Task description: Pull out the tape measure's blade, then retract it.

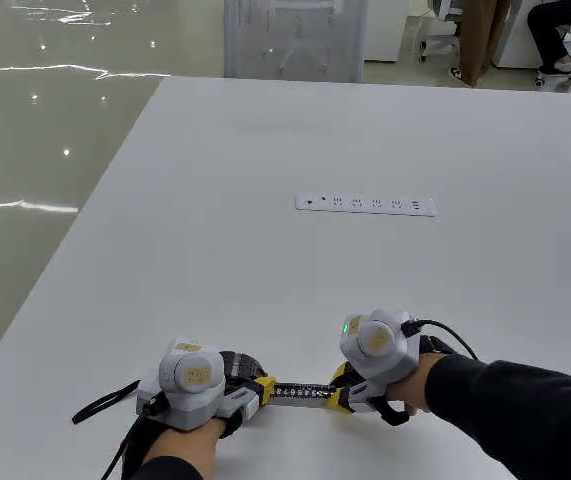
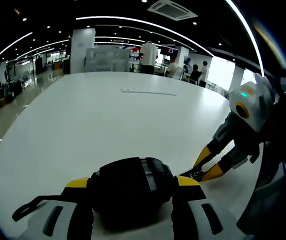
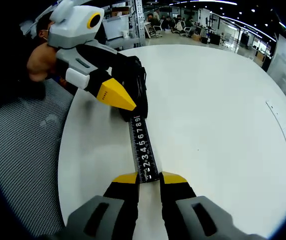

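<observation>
Head view, with both gripper views. The left gripper (image 1: 262, 389) and the right gripper (image 1: 338, 396) lie low over the near edge of a white table (image 1: 265, 150), tips pointing toward each other, each held in a person's hand.

Left gripper: its two yellow-tipped jaws are clamped on the black tape measure case (image 2: 131, 192), one jaw against each side. The case sits on the table between the jaws and bulges forward past the tips. A black strap (image 2: 25, 209) trails on the table to the outer side of this gripper.

Right gripper: its jaws are drawn together on the free end of the blade (image 3: 141, 145), which is pinched flat between the yellow tips. From those tips the blade runs straight ahead, just above or on the table, to the mouth of the case in the other gripper. The blade is dark with pale numerals in a single row. The exposed length spans the short gap between the two pairs of tips. In the right gripper view the left gripper enters from the upper left, one of its yellow tips just beside the spot where the blade leaves the case.

Surroundings: a white power strip (image 1: 365, 204) lies well ahead of both grippers, apart from them. A black cable (image 1: 452, 331) leaves the right gripper's body on its rear side. A grey mesh chair seat (image 3: 22, 150) shows beyond the table edge, left of the right gripper.
</observation>
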Available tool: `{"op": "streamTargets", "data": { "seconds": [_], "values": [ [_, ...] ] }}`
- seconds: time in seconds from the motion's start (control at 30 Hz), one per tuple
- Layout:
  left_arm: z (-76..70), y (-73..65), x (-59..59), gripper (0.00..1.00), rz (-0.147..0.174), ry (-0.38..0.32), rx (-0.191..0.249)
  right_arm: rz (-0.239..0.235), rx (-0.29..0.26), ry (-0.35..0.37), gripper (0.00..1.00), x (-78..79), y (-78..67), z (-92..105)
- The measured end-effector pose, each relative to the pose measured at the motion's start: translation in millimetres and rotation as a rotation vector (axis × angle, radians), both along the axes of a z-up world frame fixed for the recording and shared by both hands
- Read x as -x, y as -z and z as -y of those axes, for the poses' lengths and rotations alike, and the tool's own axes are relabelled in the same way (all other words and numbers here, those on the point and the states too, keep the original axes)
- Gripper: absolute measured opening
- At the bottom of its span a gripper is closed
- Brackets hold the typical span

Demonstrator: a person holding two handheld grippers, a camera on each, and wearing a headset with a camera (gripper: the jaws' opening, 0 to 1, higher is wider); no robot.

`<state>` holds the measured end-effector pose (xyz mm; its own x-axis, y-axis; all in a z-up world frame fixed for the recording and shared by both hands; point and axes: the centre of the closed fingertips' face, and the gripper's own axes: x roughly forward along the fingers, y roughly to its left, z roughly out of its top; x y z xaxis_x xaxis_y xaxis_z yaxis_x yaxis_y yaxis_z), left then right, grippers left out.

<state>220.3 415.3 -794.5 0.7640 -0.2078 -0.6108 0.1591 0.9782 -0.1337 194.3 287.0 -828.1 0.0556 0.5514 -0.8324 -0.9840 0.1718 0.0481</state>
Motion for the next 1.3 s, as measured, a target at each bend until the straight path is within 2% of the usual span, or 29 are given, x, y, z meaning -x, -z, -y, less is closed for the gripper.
{"op": "streamTargets", "data": {
  "seconds": [1.3],
  "values": [
    [-0.2,0.3,-0.1,0.59,0.009,0.002,-0.005,0.02,-0.047,-0.023,0.13,-2.8,-1.7,-35.9]
  ]
}}
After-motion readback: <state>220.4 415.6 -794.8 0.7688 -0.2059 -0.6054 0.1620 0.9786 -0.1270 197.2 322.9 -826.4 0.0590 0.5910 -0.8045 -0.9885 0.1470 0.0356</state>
